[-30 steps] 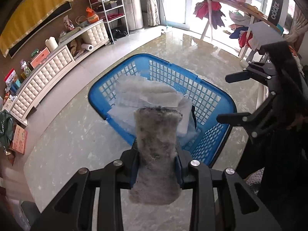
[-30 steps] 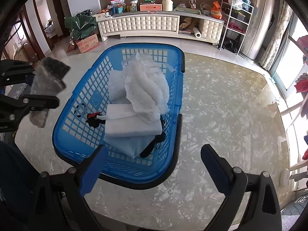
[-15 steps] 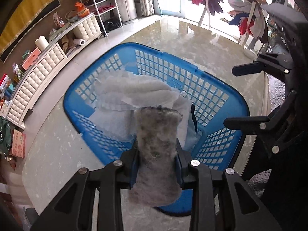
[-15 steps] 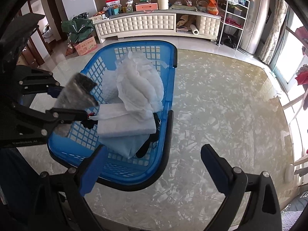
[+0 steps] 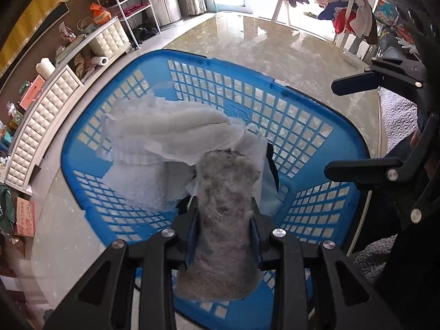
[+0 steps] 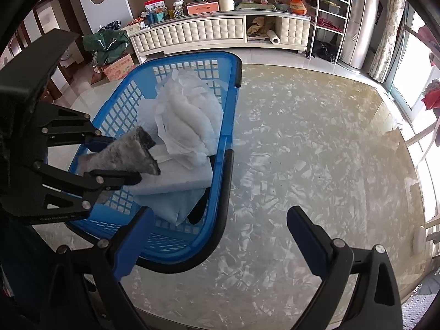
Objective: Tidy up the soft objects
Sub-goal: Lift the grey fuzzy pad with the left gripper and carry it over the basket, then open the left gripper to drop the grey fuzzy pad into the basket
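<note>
Grey felt pad [image 5: 224, 206] clamped, left tool [image 5: 223, 227] tilted over basket [image 5: 302, 126]

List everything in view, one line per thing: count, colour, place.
basket: one, blue, on the marbled table.
table: one, beige glossy marble, under the basket.
white padding: a heap, white, piled in the basket.
folded sheet: one, pale grey, in the basket beneath the padding.
grey felt pad: one, grey, clamped above the basket.
cabinet: one, cream tufted, along the far wall.
left claw: one, black, shut on the pad.
right claw: one, black with blue pads, open over the table.
</note>
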Demonstrator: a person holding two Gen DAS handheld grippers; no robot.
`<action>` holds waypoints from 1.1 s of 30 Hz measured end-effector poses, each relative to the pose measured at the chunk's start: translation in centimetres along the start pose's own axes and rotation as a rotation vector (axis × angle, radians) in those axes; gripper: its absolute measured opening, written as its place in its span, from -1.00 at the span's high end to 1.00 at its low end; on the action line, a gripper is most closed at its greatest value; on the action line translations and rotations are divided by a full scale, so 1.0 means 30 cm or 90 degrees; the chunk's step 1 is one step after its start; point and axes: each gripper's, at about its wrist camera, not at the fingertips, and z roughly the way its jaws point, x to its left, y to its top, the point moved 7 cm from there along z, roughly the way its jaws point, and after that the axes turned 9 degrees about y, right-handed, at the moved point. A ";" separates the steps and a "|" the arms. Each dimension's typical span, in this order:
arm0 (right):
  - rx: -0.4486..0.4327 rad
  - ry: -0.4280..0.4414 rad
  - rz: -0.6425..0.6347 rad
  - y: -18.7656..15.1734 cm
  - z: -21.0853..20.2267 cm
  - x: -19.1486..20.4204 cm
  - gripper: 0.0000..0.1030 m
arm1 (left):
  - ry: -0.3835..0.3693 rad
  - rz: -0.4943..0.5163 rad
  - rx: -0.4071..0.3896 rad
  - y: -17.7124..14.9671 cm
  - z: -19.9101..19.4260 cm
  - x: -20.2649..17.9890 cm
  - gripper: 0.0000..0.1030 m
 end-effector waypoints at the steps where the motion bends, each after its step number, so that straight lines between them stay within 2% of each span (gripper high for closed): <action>1: 0.000 0.001 0.001 -0.001 -0.001 -0.002 -0.88 | -0.004 -0.001 0.001 0.003 0.005 -0.003 0.44; 10: 0.000 0.003 0.009 -0.001 0.002 -0.010 -0.88 | -0.013 -0.001 0.013 0.011 0.034 -0.017 0.44; 16: 0.001 0.002 0.011 0.000 0.005 -0.010 -0.88 | -0.010 -0.007 0.014 0.007 0.036 0.000 0.26; 19: 0.002 0.004 0.010 -0.002 0.005 -0.005 -0.88 | -0.005 -0.013 0.013 0.004 0.036 0.008 0.06; 20: 0.001 0.004 0.010 -0.003 0.005 -0.005 -0.88 | -0.005 -0.016 0.009 0.006 0.031 0.011 -0.07; 22: 0.002 0.004 0.011 -0.002 0.007 -0.006 -0.88 | -0.003 -0.021 0.001 0.004 0.026 0.025 -0.44; 23: 0.001 0.004 0.011 -0.003 0.006 -0.007 -0.88 | 0.002 -0.024 -0.001 0.005 0.024 0.032 -0.77; 24: 0.001 0.002 0.012 -0.003 0.006 -0.007 -0.88 | 0.014 -0.028 -0.002 0.006 0.024 0.045 -0.87; 26: -0.001 0.003 0.011 -0.003 0.002 -0.005 -0.88 | 0.021 -0.038 -0.004 0.006 0.018 0.060 -1.00; 33: 0.002 -0.002 0.009 -0.002 0.007 0.003 -0.88 | 0.043 -0.026 -0.018 0.001 -0.026 0.056 -0.99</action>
